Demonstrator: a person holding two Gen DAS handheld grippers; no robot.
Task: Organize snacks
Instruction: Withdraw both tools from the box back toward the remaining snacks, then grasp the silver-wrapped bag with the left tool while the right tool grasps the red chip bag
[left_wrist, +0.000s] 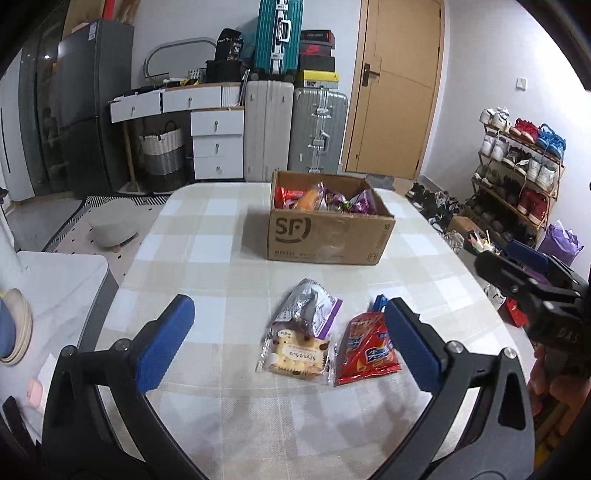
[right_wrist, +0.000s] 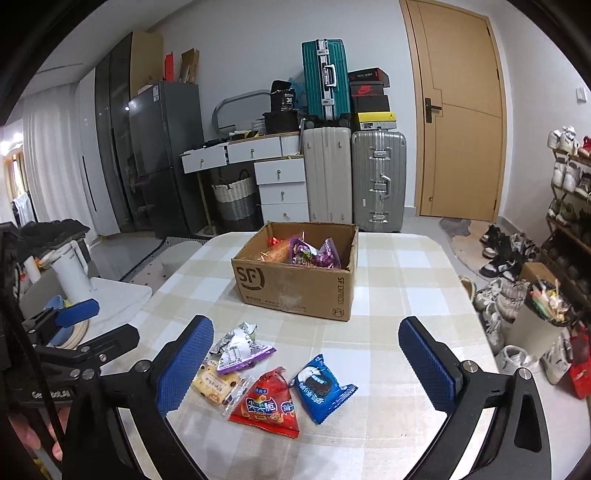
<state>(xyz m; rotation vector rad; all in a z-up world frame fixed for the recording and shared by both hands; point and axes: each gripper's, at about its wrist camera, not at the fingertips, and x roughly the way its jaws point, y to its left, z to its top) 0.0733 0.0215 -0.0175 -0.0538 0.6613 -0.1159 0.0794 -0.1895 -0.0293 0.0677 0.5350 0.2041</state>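
Four loose snack packets lie near the front edge of the oval table with a beige-and-white checked cloth, the largest thing in reach. Farther back on that cloth stands the open brown cardboard box printed with "SF", already holding several wrappers in orange, red and purple. Both grippers hang above the near part of the table, angled downward. The left gripper, black-framed with blue textured pads, has its jaws spread wide with nothing touching them; seen through its camera, the packets sit between and below its fingers. The right gripper, of the same build, likewise stands with jaws far apart and empty, the packets on the cloth showing through the gap. Among the snacks, the red triangular crisp bag with blue lettering lies closest to the table edge. Just right of it rests the blue cookie packet picturing a dark sandwich biscuit. Left of the red bag lies the clear-wrapped pale cracker packet, and overlapping its far end sits the crumpled silver-and-purple wrapper. All four rest well apart from the box.
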